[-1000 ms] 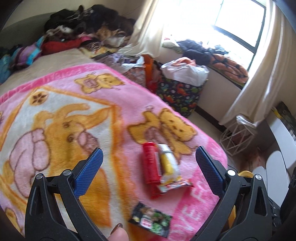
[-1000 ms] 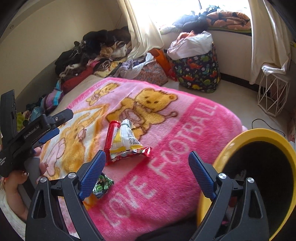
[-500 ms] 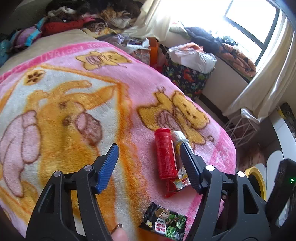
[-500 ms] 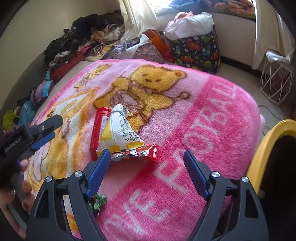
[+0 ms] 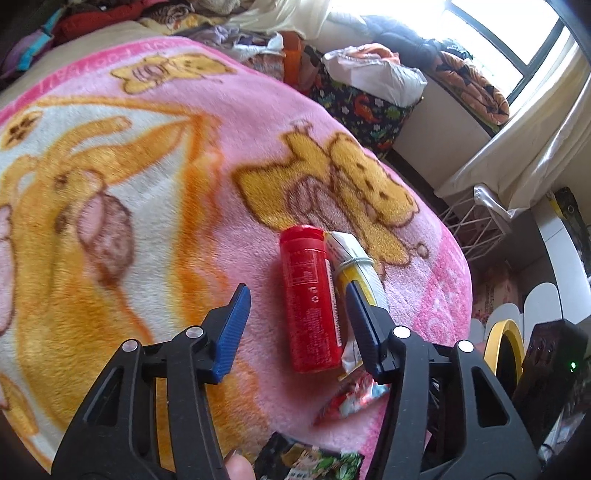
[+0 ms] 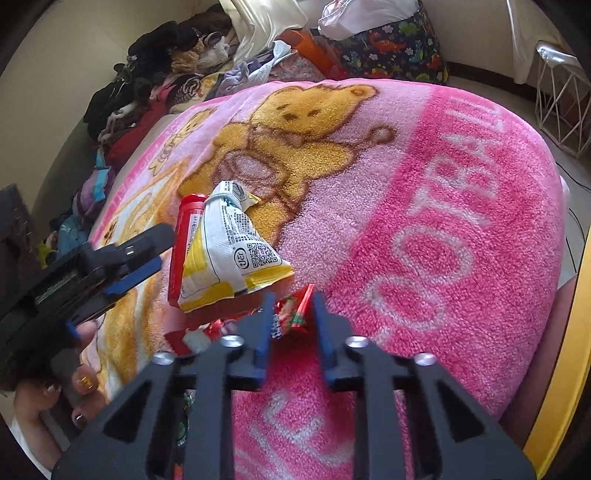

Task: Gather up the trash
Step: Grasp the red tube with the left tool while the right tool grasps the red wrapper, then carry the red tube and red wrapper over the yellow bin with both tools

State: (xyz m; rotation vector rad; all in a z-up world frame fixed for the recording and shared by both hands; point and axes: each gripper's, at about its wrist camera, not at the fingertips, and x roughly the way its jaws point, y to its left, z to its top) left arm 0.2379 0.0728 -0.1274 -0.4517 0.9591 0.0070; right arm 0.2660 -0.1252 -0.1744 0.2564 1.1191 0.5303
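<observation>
Both tools have dropped closer to the pink blanket [image 6: 461, 229] since a second ago. The left tool [image 5: 295, 291], spread, straddles the red tube [image 5: 308, 299] at 12 o'clock; the right tool [image 6: 290, 299] has narrowed around the red candy wrapper [image 6: 291, 314], contact unclear.

Bright daylight from blown-out window [image 5: 491, 33], fisheye-curved dark edges, slight motion blur on blanket [image 5: 155, 155]

The black-green wrapper [image 5: 310, 463] was cut off at the bottom edge. The yellow bin [image 6: 561, 387] ran off the right side.
</observation>
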